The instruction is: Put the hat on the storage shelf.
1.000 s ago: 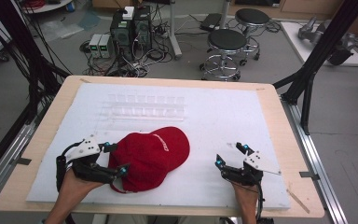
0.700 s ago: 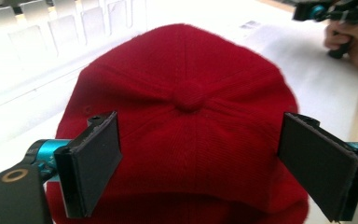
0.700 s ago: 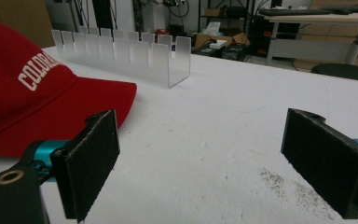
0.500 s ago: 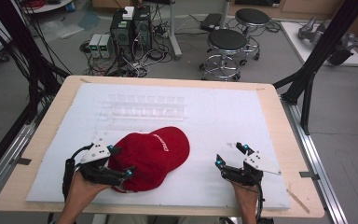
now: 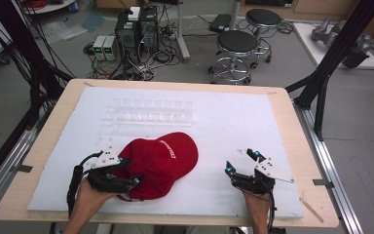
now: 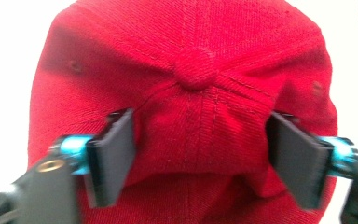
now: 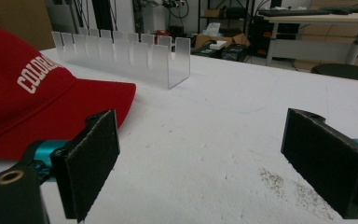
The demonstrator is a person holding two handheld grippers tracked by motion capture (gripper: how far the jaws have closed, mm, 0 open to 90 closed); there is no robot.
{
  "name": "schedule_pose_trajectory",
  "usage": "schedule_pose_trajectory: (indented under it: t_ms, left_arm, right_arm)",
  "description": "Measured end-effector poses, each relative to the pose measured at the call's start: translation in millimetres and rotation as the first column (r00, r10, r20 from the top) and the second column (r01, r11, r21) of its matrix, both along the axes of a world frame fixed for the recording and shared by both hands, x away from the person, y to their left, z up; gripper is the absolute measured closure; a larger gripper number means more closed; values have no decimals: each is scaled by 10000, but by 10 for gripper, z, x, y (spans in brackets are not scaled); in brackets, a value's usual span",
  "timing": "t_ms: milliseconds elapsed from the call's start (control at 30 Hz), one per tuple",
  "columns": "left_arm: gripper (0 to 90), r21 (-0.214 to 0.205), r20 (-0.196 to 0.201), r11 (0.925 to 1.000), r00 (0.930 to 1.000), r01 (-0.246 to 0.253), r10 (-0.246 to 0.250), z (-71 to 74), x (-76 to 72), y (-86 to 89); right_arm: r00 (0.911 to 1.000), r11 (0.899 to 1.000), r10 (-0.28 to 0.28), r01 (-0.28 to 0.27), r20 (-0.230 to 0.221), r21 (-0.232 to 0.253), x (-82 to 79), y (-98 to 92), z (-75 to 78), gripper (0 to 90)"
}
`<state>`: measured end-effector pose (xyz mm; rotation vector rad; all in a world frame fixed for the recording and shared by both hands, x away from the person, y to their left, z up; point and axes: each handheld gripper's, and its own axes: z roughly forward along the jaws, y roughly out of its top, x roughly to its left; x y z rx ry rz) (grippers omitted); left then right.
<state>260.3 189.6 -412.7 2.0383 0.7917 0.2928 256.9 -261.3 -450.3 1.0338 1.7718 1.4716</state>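
A red baseball cap [image 5: 163,161] with white lettering lies on the white mat, its brim pointing toward the far right. My left gripper [image 5: 129,170] straddles the back of its crown. In the left gripper view the two black pads [image 6: 114,154] press into the cap [image 6: 200,70] just below its top button, and the cloth between them is creased. These jaws have just been closing with the cap between them. My right gripper [image 5: 242,162] rests on the mat to the cap's right, open with nothing between its fingers. In the right gripper view [image 7: 200,158] the cap's brim [image 7: 88,100] lies off to the left.
A clear acrylic slotted rack [image 5: 148,112] stands on the white mat [image 5: 233,122] behind the cap, and shows at the back in the right gripper view [image 7: 126,53]. Bare mat spreads to the right and behind. Stools and computer boxes stand on the floor beyond the table.
My left gripper has slid to the right onto the back of the cap, and its jaws have narrowed around the crown. The right gripper has not moved.
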Motion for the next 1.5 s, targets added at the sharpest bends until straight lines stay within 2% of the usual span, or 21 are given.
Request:
schedule_pose_trajectory:
  t_ms: [67, 167, 233, 333, 500, 600, 733, 867, 967, 1267, 1500]
  left_arm:
    - [398, -25, -114, 10000, 9999, 6, -6, -9, 5, -7]
    - [562, -34, -292, 9997, 9993, 234, -235, -22, 14, -13]
    - [688, 30, -230, 9997, 9994, 245, -244, -28, 10, -22]
    - [765, -22, -158, 9998, 9997, 178, -178, -25, 15, -23]
    - [798, -317, 5, 9994, 9999, 125, -125, 7, 9, 8]
    - [805, -637, 84, 9980, 9999, -51, 56, 37, 9, 34]
    - [806, -691, 112, 9976, 9999, 20, -12, 75, 23, 71]
    - [806, -917, 141, 9958, 9999, 12, 0, 155, 46, 117]
    - [806, -922, 291, 9957, 9995, 105, -78, 251, 96, 165]
    - [806, -824, 861, 9955, 9955, 463, -392, 631, 266, 270]
    - [806, -686, 1192, 9926, 9886, 1005, -919, 854, 381, 282]
  right_arm:
    - [10000, 10000, -14, 14, 10, -27, 0, 1, 0, 103]
    - [10000, 10000, -10, 10, 52, -43, -2, 1, -1, 103]
    - [10000, 10000, -16, 17, 57, -51, -2, 1, -1, 103]
    - [10000, 10000, -18, 18, 45, -40, -6, 2, -1, 103]
    - [10000, 10000, 14, -14, 55, -39, -7, 1, -1, 103]
    - [10000, 10000, 14, -14, 53, 4, -6, 1, -1, 103]
    - [10000, 10000, 29, -28, 76, -80, -8, 10, -1, 103]
    - [9999, 9999, 101, -100, 79, -127, -7, 11, -1, 103]
    - [9999, 9998, 161, -160, 60, -152, -3, 13, 0, 103]
    - [9989, 9955, 424, -439, -205, -840, 32, 74, 12, 103]
    - [9976, 9956, 463, -504, -523, -789, 52, 77, 18, 103]
